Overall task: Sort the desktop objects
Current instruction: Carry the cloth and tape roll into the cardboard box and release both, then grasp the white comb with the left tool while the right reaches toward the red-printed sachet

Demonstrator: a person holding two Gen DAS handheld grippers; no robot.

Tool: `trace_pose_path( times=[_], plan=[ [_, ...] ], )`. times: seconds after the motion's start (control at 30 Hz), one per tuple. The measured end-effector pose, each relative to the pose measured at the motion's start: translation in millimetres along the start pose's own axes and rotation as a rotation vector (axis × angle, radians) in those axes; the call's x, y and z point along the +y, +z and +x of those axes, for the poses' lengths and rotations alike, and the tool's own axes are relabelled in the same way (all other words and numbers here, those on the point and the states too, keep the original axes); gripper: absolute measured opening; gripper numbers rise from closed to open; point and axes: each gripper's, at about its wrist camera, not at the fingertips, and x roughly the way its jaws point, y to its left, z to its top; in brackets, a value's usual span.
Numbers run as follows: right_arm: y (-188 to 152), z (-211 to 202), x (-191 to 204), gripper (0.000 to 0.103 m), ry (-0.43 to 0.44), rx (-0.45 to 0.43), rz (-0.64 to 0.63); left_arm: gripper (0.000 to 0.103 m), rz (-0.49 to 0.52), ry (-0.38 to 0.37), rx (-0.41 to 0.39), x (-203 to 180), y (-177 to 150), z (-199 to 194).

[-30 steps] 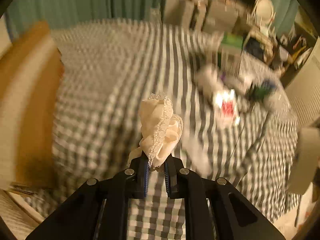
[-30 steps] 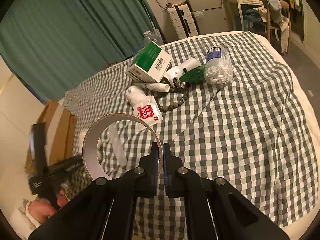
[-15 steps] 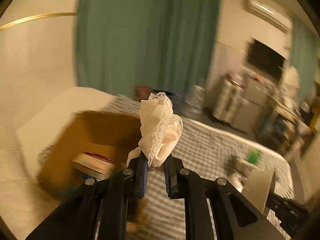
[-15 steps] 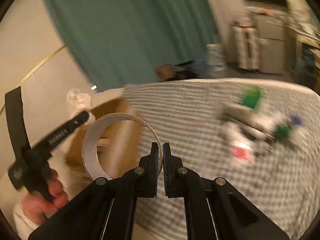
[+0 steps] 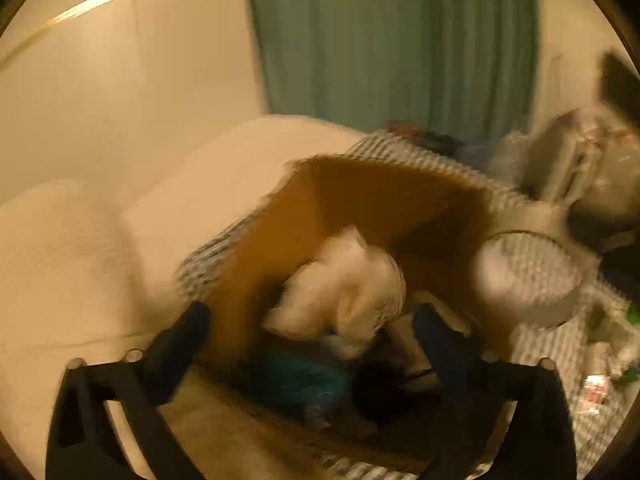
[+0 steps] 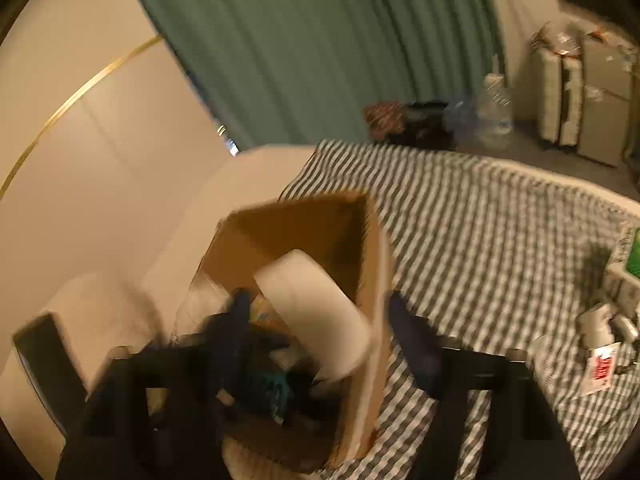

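Note:
A brown cardboard box (image 5: 392, 200) stands at the edge of the checked cloth (image 6: 480, 216). My left gripper (image 5: 312, 332) is open above the box, and the cream lace cloth (image 5: 340, 284) is loose between its spread fingers, over the box's inside. My right gripper (image 6: 316, 332) is open too, and the wide tape roll (image 6: 316, 312) is free between its fingers, tilted over the box (image 6: 304, 228). The tape roll also shows in the left wrist view (image 5: 528, 276). Both views are blurred.
Inside the box lie a teal item (image 5: 296, 380) and dark things. A pile of desktop objects, with a green box (image 6: 632, 256) and a red-and-white packet (image 6: 600, 368), lies on the cloth at the right. A cream wall and green curtain stand behind.
Both grippers have swung from the table to above the box and opened. The lace cloth and the tape roll have left their fingers.

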Motion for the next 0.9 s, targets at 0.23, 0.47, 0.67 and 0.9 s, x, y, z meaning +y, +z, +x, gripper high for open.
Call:
trace_pose_path(
  times=[0.23,0.47,0.67,0.9],
  plan=[
    [14,-62,-33,0.074,0.120,-0.126,0.040,0.103,-0.010,-0.016,-0.105,-16,2,-38],
    [-1,-109,-47,0.074,0.011,-0.179,0.021,0.103,0.033,-0.157,-0.127,-41,1,-78],
    [-74,-161,-136,0.080,-0.367,-0.211,0.040,0.103,0.205,-0.305,-0.079,-122,-36,-105],
    [-179,-175,-253,0.080,-0.498,-0.156,0.267,0.103,0.367,-0.436,0.027,-249,-135,-71]
  ],
)
